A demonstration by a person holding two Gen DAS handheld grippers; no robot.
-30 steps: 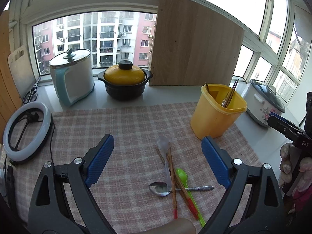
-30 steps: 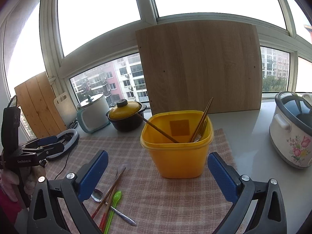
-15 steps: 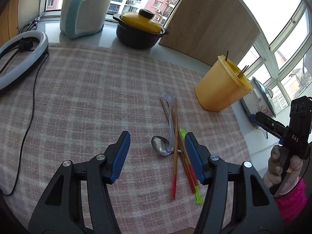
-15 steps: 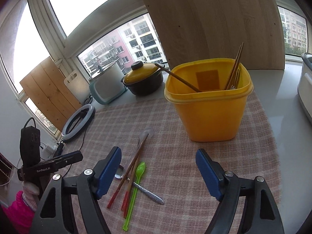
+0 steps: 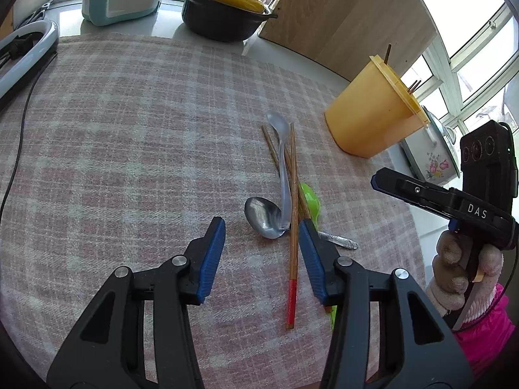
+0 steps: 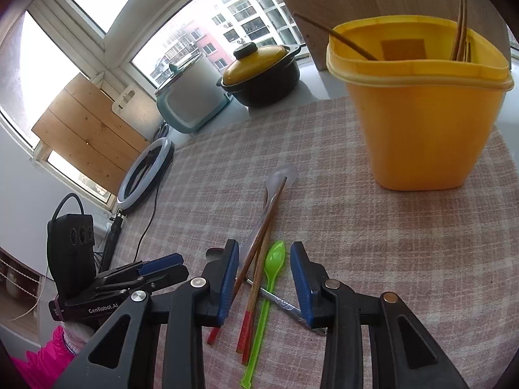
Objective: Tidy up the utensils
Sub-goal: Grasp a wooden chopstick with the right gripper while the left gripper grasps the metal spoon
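Right gripper (image 6: 264, 278): jaws closing, not yet gripping. Between them lie the green spoon (image 6: 271, 275) and two red-tipped chopsticks (image 6: 256, 278); neither pad presses on anything yet. Just under its right-hand jaw passes the handle of the metal spoon (image 6: 282, 304).

Left gripper (image 5: 261, 236): jaws also closing, nothing clamped. The metal spoon's bowl (image 5: 264, 217) sits in the gap, with one chopstick (image 5: 293, 227) hard against the inner face of the right-hand jaw. A translucent spoon (image 5: 282, 162) runs ahead, away from the tips.

Ahead and to the right of both grippers stands the yellow holder (image 6: 418, 103), with chopsticks already upright in it; it is the likely destination.

Judgement on doing the step well: the pile is crossed, so each gripper should settle on one item. Close the right one on the green spoon's neck alone, clear of the chopsticks; lift straight up so neighbours are not dragged.

Versus the frame a second earlier: both grippers were high, wide open and looking toward the windows; now both are low over the plaid cloth (image 5: 129, 136), pitched down, jaws much narrower.
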